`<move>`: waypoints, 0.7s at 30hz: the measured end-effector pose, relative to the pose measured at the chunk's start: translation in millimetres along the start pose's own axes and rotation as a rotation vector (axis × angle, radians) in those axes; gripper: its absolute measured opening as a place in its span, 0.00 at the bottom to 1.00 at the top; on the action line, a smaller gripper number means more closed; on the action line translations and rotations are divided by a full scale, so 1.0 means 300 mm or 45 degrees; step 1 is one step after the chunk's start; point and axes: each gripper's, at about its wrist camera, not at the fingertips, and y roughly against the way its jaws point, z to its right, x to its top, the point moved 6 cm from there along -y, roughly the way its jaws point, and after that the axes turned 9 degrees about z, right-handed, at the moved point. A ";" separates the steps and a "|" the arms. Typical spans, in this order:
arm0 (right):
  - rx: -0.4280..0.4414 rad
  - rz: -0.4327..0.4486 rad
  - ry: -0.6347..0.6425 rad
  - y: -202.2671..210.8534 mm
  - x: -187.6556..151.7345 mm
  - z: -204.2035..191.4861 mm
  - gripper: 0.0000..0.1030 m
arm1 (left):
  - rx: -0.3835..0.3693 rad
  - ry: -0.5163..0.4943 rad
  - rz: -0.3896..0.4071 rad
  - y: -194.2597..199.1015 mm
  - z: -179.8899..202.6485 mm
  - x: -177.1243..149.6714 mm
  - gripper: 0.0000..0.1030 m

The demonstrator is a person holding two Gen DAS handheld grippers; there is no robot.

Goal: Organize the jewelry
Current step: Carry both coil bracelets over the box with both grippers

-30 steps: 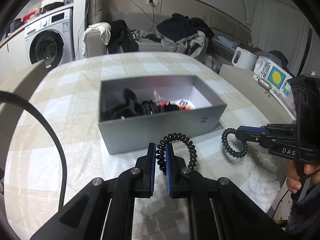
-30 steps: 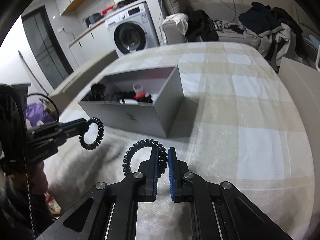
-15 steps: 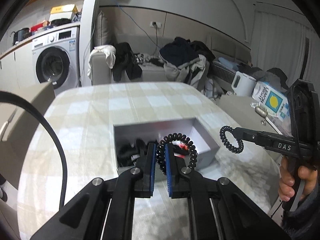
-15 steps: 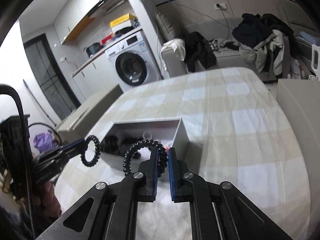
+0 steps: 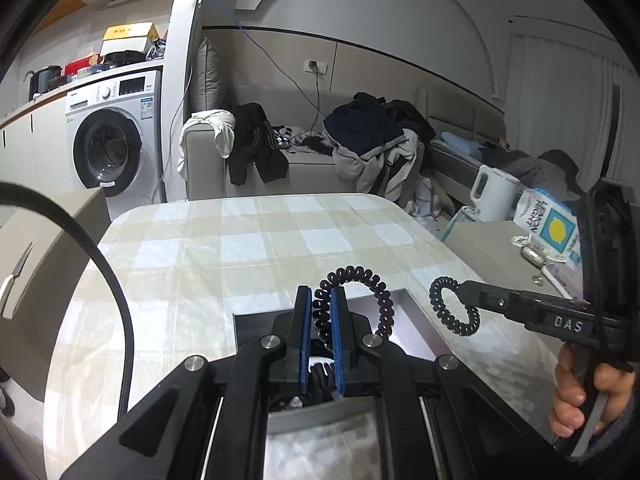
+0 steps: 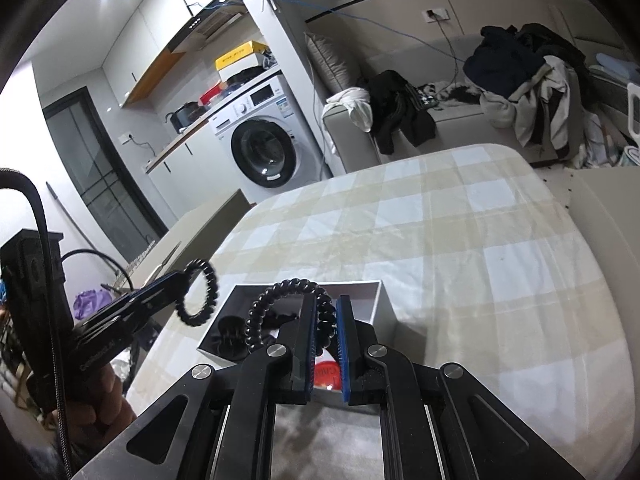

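Note:
My left gripper (image 5: pixel 320 308) is shut on a black spiral hair tie (image 5: pixel 360 276) and holds it over the open grey box (image 5: pixel 416 320). My right gripper (image 6: pixel 323 316) is shut on a second black spiral hair tie (image 6: pixel 276 292), also above the box (image 6: pixel 380 300). Each gripper shows in the other's view: the right one (image 5: pixel 460 294) with its tie (image 5: pixel 452 312) to the right, the left one (image 6: pixel 182 280) with its tie (image 6: pixel 200 292) to the left. The box holds dark hair accessories (image 6: pixel 232 328) and a red item (image 6: pixel 326 372).
The box sits on a table with a checked cloth (image 5: pixel 260 240). A side surface to the right holds a white kettle (image 5: pixel 494 196) and a carton (image 5: pixel 552 228). A sofa with clothes (image 5: pixel 372 136) and a washing machine (image 5: pixel 108 140) stand behind.
Both grippers have risen and moved forward over the box, each still holding its hair tie. The box now lies below the fingers instead of ahead of them.

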 end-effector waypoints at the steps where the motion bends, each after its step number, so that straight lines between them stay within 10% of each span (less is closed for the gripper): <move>1: 0.000 0.002 -0.004 -0.010 0.000 -0.001 0.08 | 0.001 -0.001 -0.005 -0.009 -0.002 -0.002 0.05; 21: -0.037 -0.047 -0.012 -0.084 -0.027 0.035 0.08 | 0.052 -0.009 -0.075 -0.039 -0.035 -0.040 0.05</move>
